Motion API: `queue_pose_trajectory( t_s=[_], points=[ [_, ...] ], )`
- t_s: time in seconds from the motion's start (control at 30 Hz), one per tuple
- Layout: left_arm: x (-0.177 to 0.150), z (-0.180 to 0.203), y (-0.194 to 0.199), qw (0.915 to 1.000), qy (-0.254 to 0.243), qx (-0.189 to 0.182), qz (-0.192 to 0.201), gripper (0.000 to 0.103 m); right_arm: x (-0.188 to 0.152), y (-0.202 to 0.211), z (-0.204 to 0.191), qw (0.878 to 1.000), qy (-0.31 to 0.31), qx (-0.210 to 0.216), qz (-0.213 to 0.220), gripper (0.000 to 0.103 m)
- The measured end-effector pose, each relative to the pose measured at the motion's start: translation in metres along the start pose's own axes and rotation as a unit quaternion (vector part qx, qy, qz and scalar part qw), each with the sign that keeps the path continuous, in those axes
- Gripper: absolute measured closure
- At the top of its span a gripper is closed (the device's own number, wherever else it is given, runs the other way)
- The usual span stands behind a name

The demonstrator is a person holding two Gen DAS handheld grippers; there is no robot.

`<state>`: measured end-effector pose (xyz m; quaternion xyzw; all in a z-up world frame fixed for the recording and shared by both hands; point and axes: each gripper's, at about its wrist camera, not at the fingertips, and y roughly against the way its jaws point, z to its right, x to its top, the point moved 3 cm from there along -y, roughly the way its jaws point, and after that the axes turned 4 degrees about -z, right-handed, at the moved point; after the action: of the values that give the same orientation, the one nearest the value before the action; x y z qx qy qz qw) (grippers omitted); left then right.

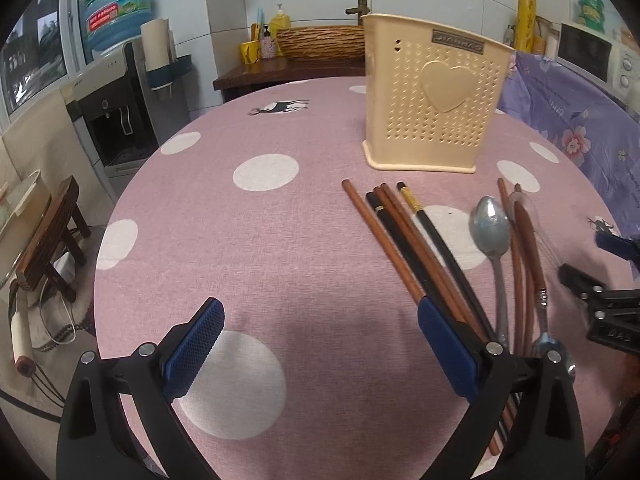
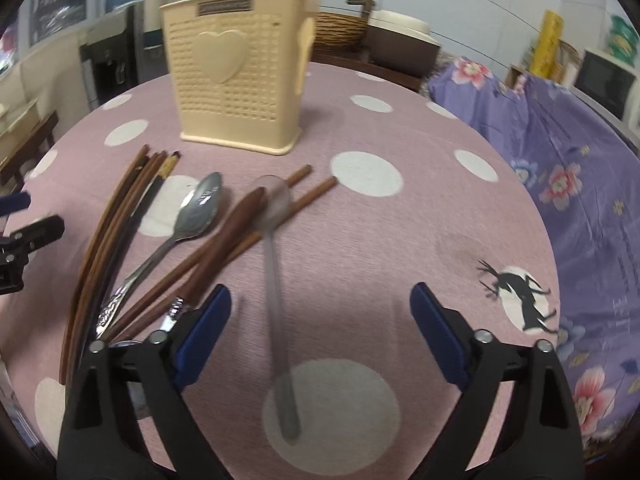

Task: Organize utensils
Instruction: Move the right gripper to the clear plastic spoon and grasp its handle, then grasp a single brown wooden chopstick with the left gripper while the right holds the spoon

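Both jaws gape empty over one holder (image 1: 430,96), three spoons, and several chopsticks.

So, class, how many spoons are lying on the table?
3: a metal spoon beside the chopstick bundle, a brown-handled spoon lying across two loose chopsticks to its right, and a clear plastic spoon rightmost. Others may be hidden.

L tongs (image 1: 320,344) agape beside chopsticks (image 1: 404,236), holder (image 1: 432,96) behind
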<state>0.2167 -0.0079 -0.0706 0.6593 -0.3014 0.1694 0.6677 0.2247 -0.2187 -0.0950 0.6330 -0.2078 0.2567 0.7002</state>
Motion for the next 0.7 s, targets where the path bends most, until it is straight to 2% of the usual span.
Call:
queue_pose_trajectory(
  t_s=[0.13,0.23,0.27,0.3,0.4,0.43,0.5,0.7],
  points=[
    [0.000,-0.001,0.001,1.0000,0.003,0.001,0.004,0.006,0.010,-0.015,-0.003,1.000,0.007,0.013,-0.016,0.032],
    [-0.001,-0.002,-0.001,1.0000,0.007,0.002,0.000,0.007,0.017,-0.023,-0.003,1.000,0.006,0.018,-0.024,0.036],
    [-0.002,-0.002,-0.001,1.0000,0.009,0.000,-0.001,0.007,0.020,-0.024,-0.004,1.000,0.007,0.018,-0.024,0.040],
    [-0.003,-0.003,-0.001,1.0000,0.009,-0.001,-0.001,0.007,0.022,-0.026,-0.004,0.999,0.007,0.020,-0.025,0.050],
    [-0.004,-0.003,-0.001,1.0000,0.009,0.000,-0.002,0.007,0.025,-0.028,-0.002,0.999,-0.010,0.027,-0.030,0.072],
    [-0.004,-0.003,-0.001,1.0000,0.009,0.000,-0.003,0.007,0.025,-0.028,0.000,0.999,-0.018,0.027,-0.031,0.076],
    [-0.004,-0.003,-0.001,1.0000,0.008,0.000,-0.003,0.007,0.023,-0.028,0.005,0.999,-0.033,0.024,-0.029,0.094],
    [-0.005,0.000,-0.004,1.0000,0.007,-0.001,-0.003,0.007,0.015,-0.027,0.031,0.996,-0.085,0.025,-0.028,0.096]
  ],
)
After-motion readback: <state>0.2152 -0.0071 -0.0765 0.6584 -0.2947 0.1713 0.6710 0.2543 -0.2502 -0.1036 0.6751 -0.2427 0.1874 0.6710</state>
